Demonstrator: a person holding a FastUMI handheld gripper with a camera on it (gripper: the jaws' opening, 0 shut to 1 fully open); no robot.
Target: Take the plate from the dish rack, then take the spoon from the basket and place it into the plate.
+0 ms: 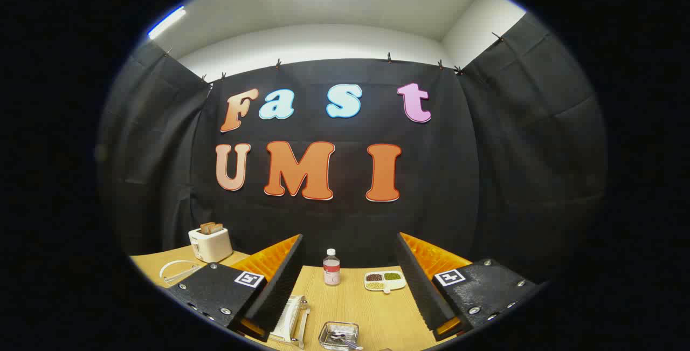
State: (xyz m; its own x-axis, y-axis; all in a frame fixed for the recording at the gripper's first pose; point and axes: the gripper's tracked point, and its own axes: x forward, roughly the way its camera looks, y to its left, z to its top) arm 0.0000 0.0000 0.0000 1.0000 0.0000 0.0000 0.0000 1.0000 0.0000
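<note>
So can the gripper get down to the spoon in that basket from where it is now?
Probably yes. The gripper is open and holds nothing, and the spoon lies in the basket on the table between and below its fingers, with nothing over it.

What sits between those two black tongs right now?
Nothing is gripped: the open tongs frame bare wooden table, with a small clear bottle beyond and a metal basket below.
</note>
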